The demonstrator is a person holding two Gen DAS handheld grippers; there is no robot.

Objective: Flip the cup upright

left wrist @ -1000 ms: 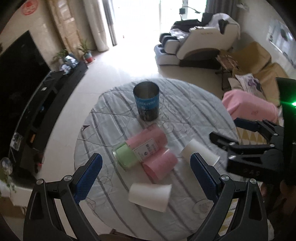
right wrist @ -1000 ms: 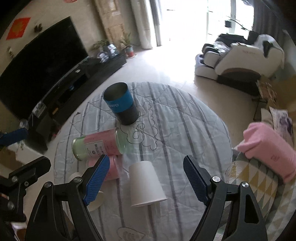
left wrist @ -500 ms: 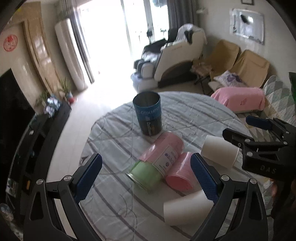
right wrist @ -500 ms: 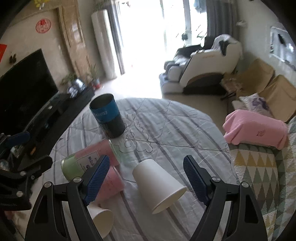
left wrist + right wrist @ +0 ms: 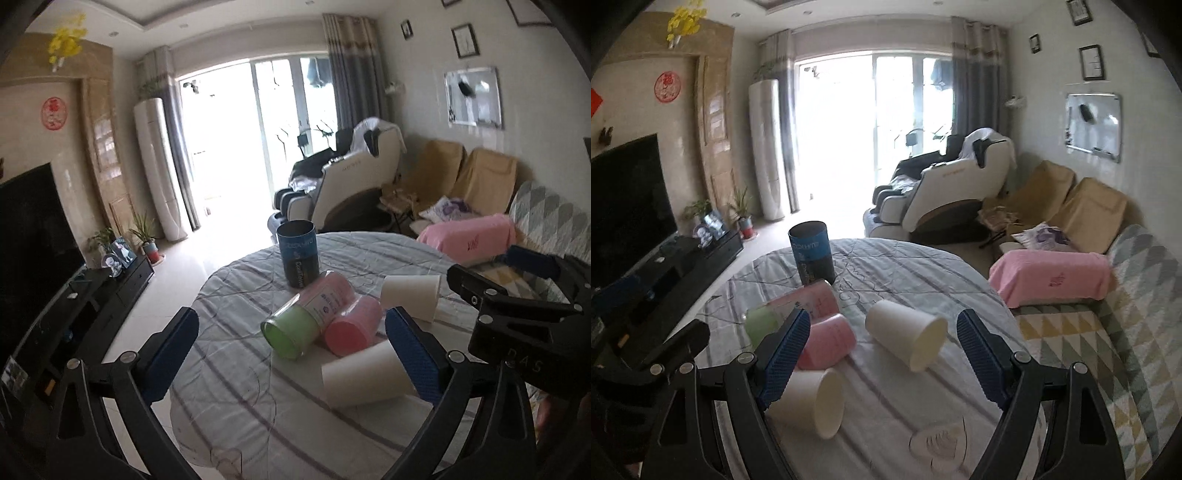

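Note:
Several cups lie on their sides on a round table with a striped grey cloth [image 5: 240,391]. Two white paper cups [image 5: 907,334] [image 5: 812,400] lie nearest; they also show in the left wrist view [image 5: 410,297] [image 5: 364,373]. A pink cup [image 5: 827,341] and a pink-and-green cup [image 5: 306,319] lie beside them. A dark blue cup [image 5: 297,256] stands upright behind. My left gripper [image 5: 291,360] is open and empty above the table's near edge. My right gripper [image 5: 879,356] is open and empty, with one white cup between its fingers' line of sight.
A pink cushion [image 5: 1052,277] lies on a patterned sofa [image 5: 1108,332] to the right of the table. A TV stand [image 5: 92,291] runs along the left. A massage chair [image 5: 945,188] stands behind the table.
Both grippers have dropped lower and tilted up from a steep top-down view to a shallow one along the table. The cups have stayed where they lay.

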